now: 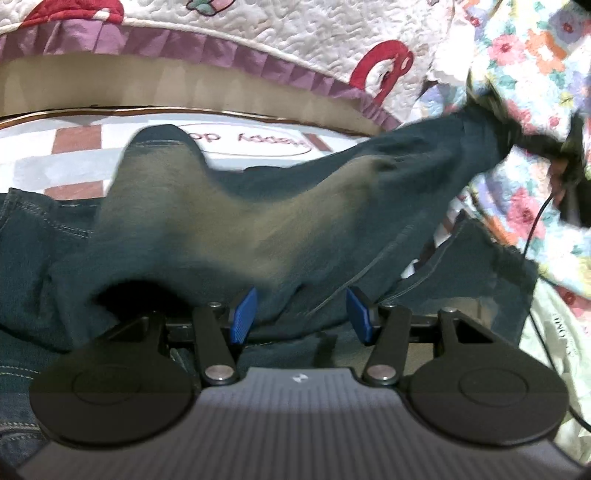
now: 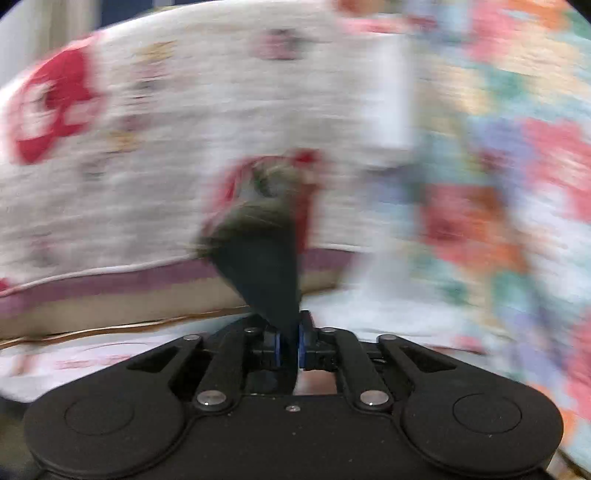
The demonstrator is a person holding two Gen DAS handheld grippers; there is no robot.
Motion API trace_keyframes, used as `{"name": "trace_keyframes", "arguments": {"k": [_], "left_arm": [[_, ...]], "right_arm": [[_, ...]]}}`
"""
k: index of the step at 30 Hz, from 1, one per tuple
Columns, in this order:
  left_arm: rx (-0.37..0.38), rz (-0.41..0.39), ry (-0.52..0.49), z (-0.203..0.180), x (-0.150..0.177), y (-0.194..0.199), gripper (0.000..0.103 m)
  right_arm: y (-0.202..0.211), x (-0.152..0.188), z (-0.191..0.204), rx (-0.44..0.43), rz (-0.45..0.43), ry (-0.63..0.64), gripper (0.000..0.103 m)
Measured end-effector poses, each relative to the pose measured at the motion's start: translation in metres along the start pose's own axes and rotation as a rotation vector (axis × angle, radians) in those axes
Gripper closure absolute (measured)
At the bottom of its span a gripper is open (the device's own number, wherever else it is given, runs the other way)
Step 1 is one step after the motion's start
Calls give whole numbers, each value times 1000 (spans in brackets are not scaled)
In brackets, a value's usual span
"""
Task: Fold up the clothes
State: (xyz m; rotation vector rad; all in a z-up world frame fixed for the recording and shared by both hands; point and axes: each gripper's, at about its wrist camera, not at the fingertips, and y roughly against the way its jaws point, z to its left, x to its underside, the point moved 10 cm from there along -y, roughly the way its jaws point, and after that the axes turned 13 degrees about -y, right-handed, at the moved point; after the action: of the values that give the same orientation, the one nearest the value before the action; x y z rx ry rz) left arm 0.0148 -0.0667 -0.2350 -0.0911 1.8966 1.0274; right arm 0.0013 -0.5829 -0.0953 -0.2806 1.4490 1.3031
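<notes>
The right gripper (image 2: 289, 349) is clamped on a corner of the jeans (image 1: 258, 229), which stretch from lower left to upper right of the left view. The left gripper (image 1: 301, 314) has its jaws apart, denim between them. A thin pinch could slip under fast pulling. The surface is a printed mat (image 1: 74, 147) beside a quilted bedspread (image 1: 280, 40).

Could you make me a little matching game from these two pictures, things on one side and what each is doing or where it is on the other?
Things:
1. left gripper
2. right gripper
3. dark blue denim jeans
4. white quilted bedcover with red motifs and purple ruffle

States:
A. shut on cloth
B. background, beyond the garment
C. open, blue fingers apart
D. lifted and stretched between the grippers

Pairs: 1-C, 2-A, 3-D, 4-B
</notes>
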Motion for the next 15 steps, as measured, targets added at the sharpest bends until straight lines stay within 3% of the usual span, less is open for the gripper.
{"name": "trace_keyframes", "arguments": {"k": [1, 2, 3, 5, 8, 10, 13, 15], "left_arm": [[5, -2, -8, -3, 0, 0, 50], [10, -3, -15, -7, -1, -1, 50], [15, -5, -23, -10, -1, -1, 50], [25, -8, -38, -17, -2, -2, 49], [32, -4, -73, -27, -9, -4, 49], [33, 1, -100, -34, -15, -5, 49], [34, 8, -142, -45, -25, -6, 49], [30, 17, -186, -53, -33, -10, 48]], "right_arm": [[-16, 7, -32, 99, 39, -30, 89], [-29, 15, -62, 181, 71, -69, 78], [-40, 24, -90, 260, 101, -108, 77], [-50, 41, -130, 345, 146, -210, 73], [-50, 57, -158, 337, 161, -334, 58], [-46, 62, -161, 321, 161, -384, 56], [-46, 62, -141, 236, 174, -417, 55], [-53, 63, -117, 175, 217, -405, 47]]}}
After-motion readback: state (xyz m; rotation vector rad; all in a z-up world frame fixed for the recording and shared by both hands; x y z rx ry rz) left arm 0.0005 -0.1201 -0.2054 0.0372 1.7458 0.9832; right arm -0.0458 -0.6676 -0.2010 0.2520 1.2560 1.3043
